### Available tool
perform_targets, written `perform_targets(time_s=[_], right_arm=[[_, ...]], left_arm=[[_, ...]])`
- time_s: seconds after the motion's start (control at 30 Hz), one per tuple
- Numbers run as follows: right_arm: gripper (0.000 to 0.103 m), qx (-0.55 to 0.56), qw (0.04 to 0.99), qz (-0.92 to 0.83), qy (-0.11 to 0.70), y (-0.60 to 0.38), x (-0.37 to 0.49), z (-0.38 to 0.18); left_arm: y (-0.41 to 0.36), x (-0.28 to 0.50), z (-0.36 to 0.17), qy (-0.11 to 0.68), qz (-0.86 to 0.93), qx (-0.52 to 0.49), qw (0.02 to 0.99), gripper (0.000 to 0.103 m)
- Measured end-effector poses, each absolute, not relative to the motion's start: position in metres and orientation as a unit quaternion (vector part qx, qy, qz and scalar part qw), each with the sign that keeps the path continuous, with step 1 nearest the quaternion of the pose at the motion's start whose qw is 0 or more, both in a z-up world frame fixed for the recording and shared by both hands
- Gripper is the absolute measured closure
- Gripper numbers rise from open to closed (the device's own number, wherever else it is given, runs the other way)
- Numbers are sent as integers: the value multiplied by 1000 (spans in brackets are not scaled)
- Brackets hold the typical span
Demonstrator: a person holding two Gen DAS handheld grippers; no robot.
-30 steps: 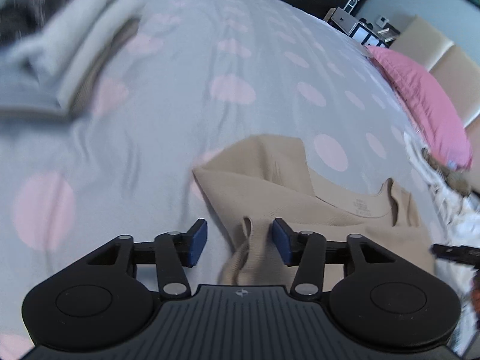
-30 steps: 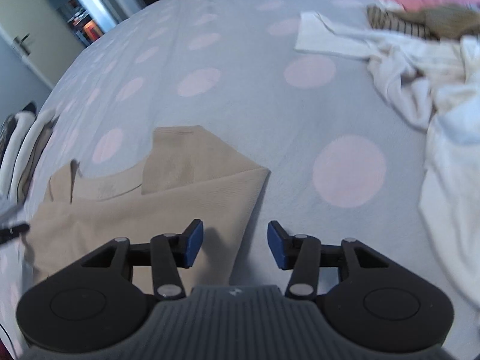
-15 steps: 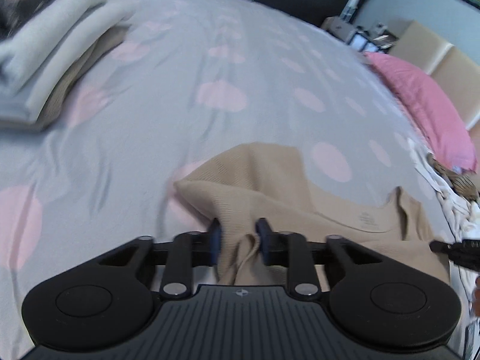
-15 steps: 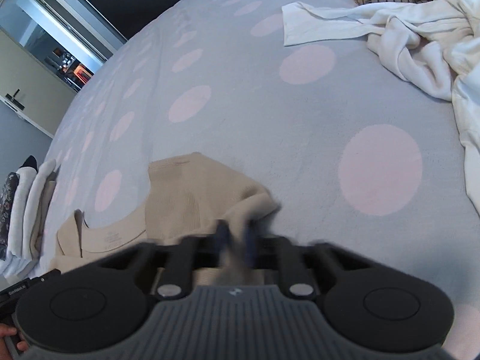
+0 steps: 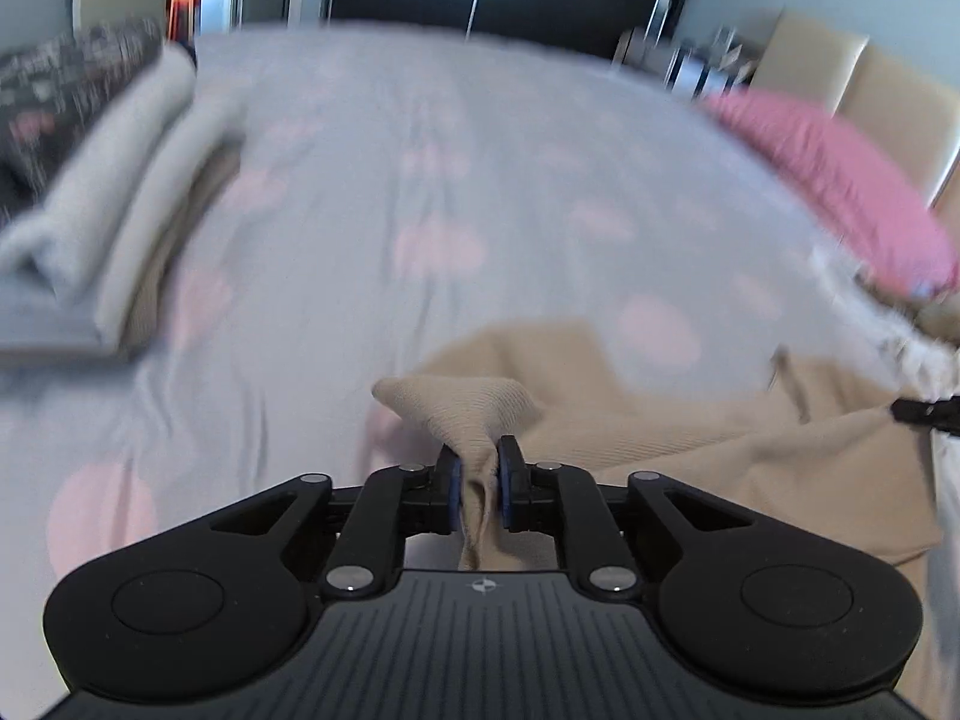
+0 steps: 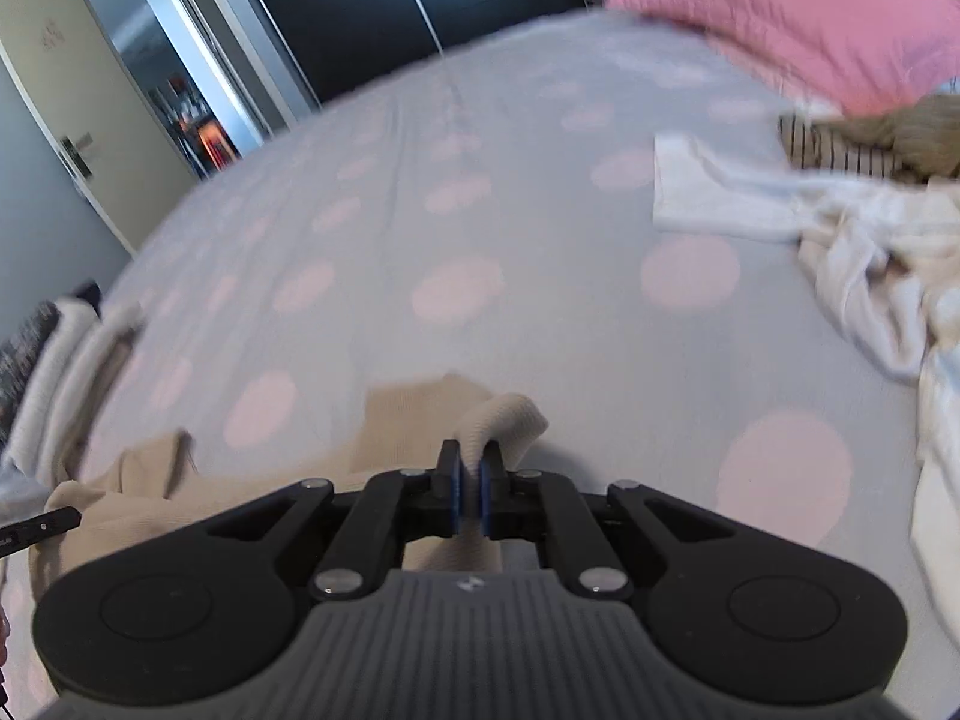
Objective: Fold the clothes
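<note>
Pinching bunched corners of the beige top (image 5: 690, 438) on the bed (image 5: 420, 180), left claw (image 5: 479, 483) and right claw (image 6: 470, 489) stand nearly closed; uneven lifting could slip fabric free or skew the fold.

Bed (image 5: 360, 192) w/ tan top (image 5: 750, 450), pillow (image 5: 840, 180)

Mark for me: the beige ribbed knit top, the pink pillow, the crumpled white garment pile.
beige ribbed knit top (image 5: 690, 438), left wrist view: flat body panel.
pink pillow (image 6: 798, 18), right wrist view: middle of its face.
crumpled white garment pile (image 6: 852, 240), right wrist view: bunched folds.
</note>
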State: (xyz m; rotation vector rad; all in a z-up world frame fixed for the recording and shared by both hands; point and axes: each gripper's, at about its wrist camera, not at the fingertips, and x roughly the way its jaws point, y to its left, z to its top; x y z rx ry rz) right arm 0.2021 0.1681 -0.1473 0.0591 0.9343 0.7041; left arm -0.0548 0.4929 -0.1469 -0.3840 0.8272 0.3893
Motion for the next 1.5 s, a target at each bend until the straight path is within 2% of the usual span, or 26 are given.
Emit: perform_targets(time_s=[0.03, 0.1, 0.2, 0.33, 0.4, 0.47, 0.67, 0.87, 1.1, 1.17, 1.2, 1.27, 1.43, 1.5], right_arm=[[84, 13, 835, 324, 445, 170, 201, -150], [78, -24, 846, 310, 433, 171, 197, -147], [74, -64, 861, 299, 407, 170, 189, -136], [74, -74, 855, 333, 390, 170, 172, -123], [74, -83, 844, 357, 391, 172, 160, -120], [74, -110, 835, 373, 390, 176, 148, -121], [74, -175, 800, 386, 425, 186, 129, -146], [65, -186, 790, 391, 434, 181, 123, -144], [61, -201, 781, 408, 427, 169, 100, -128], [57, -203, 777, 414, 429, 162, 90, -126], [52, -207, 773, 417, 431, 159, 85, -126], [45, -218, 763, 424, 437, 152, 73, -129], [38, -255, 742, 425, 453, 140, 40, -138], [36, -257, 740, 423, 456, 134, 29, -141]], left_arm=[[492, -53, -149, 406, 192, -177, 876, 89], [491, -56, -145, 404, 203, -166, 876, 80], [493, -65, -137, 391, 216, -166, 879, 79], [487, -73, -123, 374, 196, -161, 892, 79], [477, -75, -119, 375, 177, -141, 899, 84], [465, -75, -117, 382, 158, -117, 903, 85], [448, -67, -151, 460, 158, -61, 871, 85], [447, -76, -137, 457, 173, -62, 870, 83], [427, -94, -125, 472, 148, -54, 868, 75], [421, -104, -122, 477, 138, -52, 866, 71], [417, -110, -122, 481, 135, -49, 865, 65], [411, -121, -120, 489, 128, -44, 862, 60], [392, -147, -118, 509, 112, -32, 853, 59], [384, -157, -119, 514, 109, -31, 850, 55]])
